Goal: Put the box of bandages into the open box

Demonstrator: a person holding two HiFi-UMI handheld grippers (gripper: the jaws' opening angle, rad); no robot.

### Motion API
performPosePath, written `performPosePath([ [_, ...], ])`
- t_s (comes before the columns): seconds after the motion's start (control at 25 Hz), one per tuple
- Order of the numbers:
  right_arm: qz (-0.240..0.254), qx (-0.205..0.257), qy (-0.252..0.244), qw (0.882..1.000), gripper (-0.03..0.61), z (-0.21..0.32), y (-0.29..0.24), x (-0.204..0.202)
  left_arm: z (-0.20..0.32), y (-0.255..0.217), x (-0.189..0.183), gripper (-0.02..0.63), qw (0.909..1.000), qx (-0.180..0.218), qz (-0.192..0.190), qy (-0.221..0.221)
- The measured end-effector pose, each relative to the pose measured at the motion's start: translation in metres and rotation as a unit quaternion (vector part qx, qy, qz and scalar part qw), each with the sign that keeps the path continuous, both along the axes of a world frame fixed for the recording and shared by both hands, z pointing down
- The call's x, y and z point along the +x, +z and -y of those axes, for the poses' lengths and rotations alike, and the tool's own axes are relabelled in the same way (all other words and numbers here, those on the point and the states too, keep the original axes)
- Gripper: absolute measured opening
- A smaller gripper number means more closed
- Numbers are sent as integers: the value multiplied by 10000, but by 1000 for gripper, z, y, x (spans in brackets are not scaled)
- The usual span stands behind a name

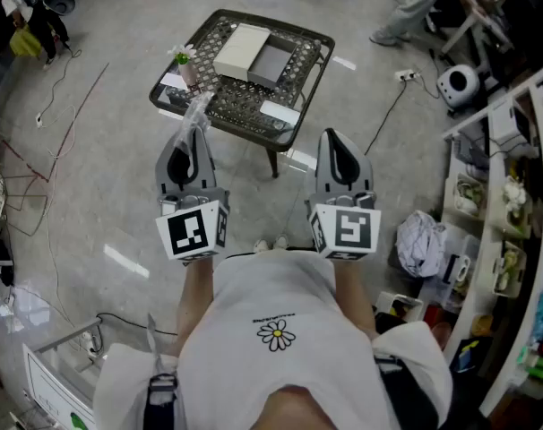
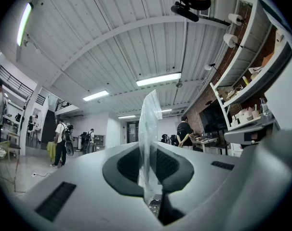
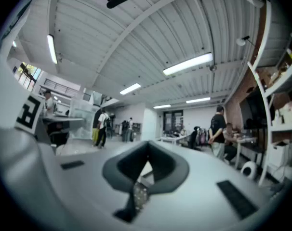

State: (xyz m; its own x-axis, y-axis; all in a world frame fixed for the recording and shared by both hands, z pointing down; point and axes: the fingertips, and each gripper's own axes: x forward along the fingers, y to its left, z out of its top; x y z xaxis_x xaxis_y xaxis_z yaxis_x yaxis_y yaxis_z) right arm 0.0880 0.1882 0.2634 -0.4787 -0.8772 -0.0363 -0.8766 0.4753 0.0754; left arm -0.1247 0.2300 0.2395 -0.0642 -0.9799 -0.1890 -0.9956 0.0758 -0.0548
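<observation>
Left gripper [image 1: 195,134]: held up in front of the person's chest, tips pointing toward the table. In the left gripper view the left gripper [image 2: 148,173] has its two dark pads pressed together on a strip of clear plastic film [image 2: 149,129]. The film runs up out of the seam between the pads and stands well past the tips, slightly crumpled at its upper end. From the head view the same clear plastic film [image 1: 197,110] pokes out beyond the fingertips, over the table's near-left corner.

Right gripper [image 1: 337,140]: level with the left one, apart from it, touching nothing. The right gripper view shows the right gripper [image 3: 147,163] with pads meeting along the upper seam and nothing caught between them; only a thin slit lower down, with table mesh visible through it.

Metal mesh table [image 1: 237,104]: ahead of both grippers, neither tool over its middle.
- open box [image 1: 271,63]: far side of the tabletop, grey tray with a white lid lying just beside it
- white flat box [image 1: 280,113]: on the mesh at the near edge, likely the box of bandages; print too small to read
- flower vase [image 1: 187,68]: left side of the table
</observation>
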Motion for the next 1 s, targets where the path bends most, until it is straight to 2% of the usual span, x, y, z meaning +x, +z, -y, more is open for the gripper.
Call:
performPosePath([
  [1.0, 105, -196, -583, 9981, 30, 21, 20, 3, 9, 10, 5, 41, 9996, -49, -72, -261],
])
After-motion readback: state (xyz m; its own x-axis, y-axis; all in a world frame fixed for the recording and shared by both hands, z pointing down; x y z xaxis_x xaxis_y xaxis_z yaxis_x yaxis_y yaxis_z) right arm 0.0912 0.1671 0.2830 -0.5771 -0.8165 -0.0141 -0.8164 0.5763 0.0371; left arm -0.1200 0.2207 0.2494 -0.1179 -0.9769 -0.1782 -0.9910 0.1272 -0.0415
